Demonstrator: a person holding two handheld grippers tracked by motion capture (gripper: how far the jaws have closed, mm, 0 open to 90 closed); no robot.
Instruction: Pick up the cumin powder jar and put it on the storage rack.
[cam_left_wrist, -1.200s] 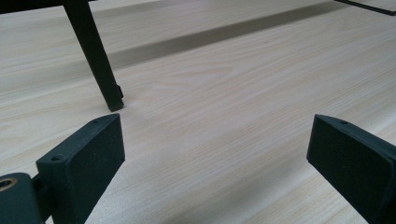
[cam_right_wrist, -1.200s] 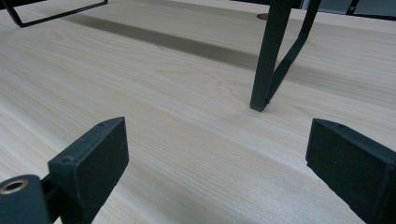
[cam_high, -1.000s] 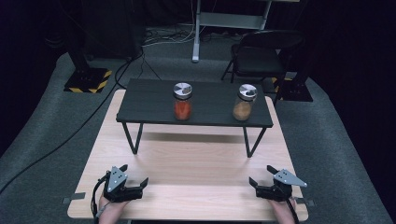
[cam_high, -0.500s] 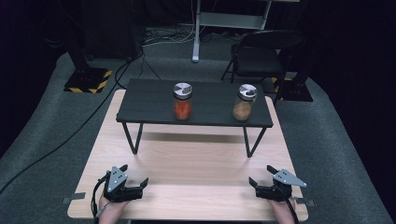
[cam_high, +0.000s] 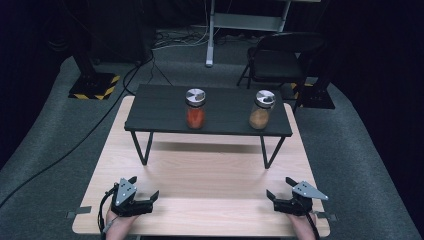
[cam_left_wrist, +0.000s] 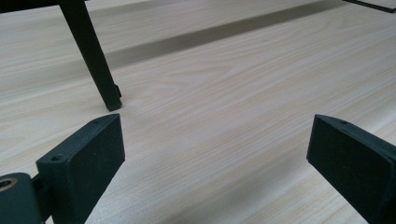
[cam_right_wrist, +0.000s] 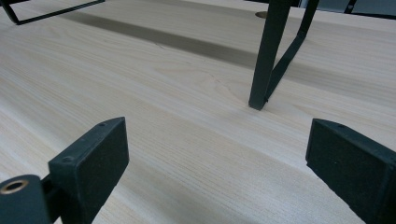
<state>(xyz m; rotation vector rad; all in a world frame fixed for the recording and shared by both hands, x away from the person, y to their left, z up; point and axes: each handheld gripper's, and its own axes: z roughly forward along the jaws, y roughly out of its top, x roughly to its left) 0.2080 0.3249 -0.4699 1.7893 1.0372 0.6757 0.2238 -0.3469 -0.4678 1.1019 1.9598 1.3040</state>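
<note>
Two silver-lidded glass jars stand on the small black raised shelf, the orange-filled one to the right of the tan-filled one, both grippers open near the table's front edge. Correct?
Not quite. The high view shows the orange-filled glass jar left of the tan-filled glass jar. The rest holds: both stand on the black raised shelf, with the left gripper and right gripper open.

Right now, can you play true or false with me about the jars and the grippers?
1. Two jars stand on the black shelf. True: a red jar and a brown jar.
2. The left gripper holds the red jar. False: its jaws are open and hold nothing, down at the near edge of the wooden table.
3. Both jars have silver lids. True.
4. The right gripper is shut. False: its jaws stand wide apart over bare wood.
5. The brown jar lies tipped over. False: it stands upright.
</note>
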